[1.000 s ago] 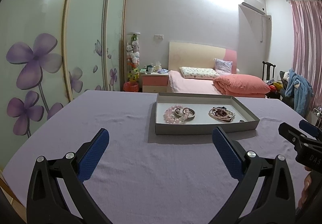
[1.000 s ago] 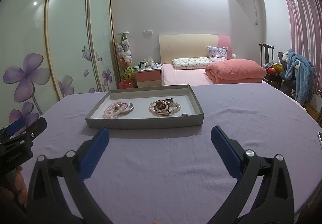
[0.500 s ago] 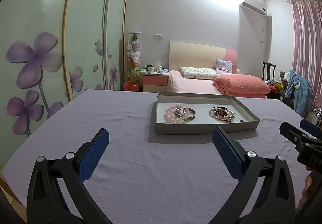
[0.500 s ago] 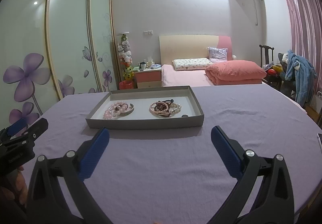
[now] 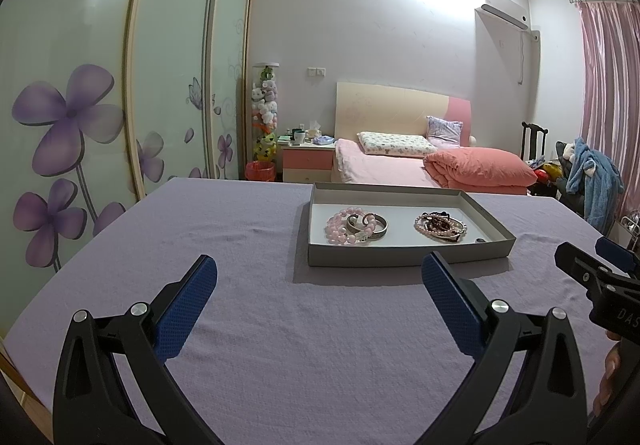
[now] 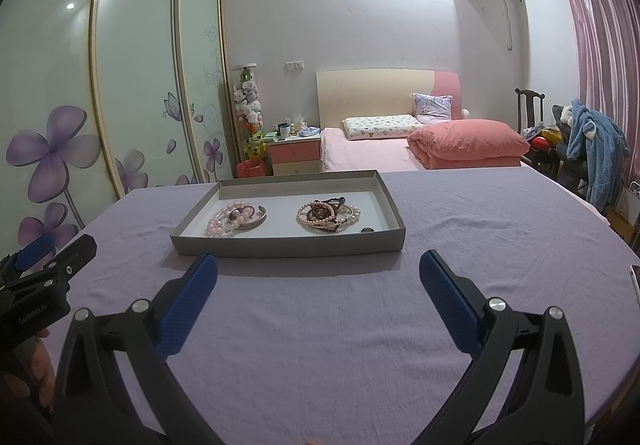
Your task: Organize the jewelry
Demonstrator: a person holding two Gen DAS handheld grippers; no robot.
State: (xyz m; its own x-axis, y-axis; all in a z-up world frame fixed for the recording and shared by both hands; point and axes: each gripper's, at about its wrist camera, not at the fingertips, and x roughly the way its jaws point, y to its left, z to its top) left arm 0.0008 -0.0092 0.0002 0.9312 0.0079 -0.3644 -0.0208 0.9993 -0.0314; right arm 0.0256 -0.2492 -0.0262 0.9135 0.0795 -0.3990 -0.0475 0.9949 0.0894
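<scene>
A shallow grey tray (image 5: 404, 256) (image 6: 288, 247) sits on the purple table. In it lie a pink bead bracelet (image 5: 340, 231) (image 6: 219, 223) with a silver bangle (image 5: 376, 225) (image 6: 256, 219), a pile of pearl and dark bead bracelets (image 5: 440, 225) (image 6: 326, 215), and a small dark ring (image 5: 481, 240) (image 6: 367, 230). My left gripper (image 5: 320, 277) is open and empty, short of the tray. My right gripper (image 6: 318, 273) is open and empty, just short of the tray's near wall. Each gripper shows at the edge of the other's view.
The purple tablecloth (image 5: 240, 245) covers the table. Behind it are a pink bed (image 5: 400, 165), a nightstand (image 5: 308, 161), sliding wardrobe doors with flower prints (image 5: 120, 105) on the left, and a chair with blue clothes (image 5: 596, 181) on the right.
Both views have shifted only slightly; the tray and jewelry lie as before. Both grippers stay open.
</scene>
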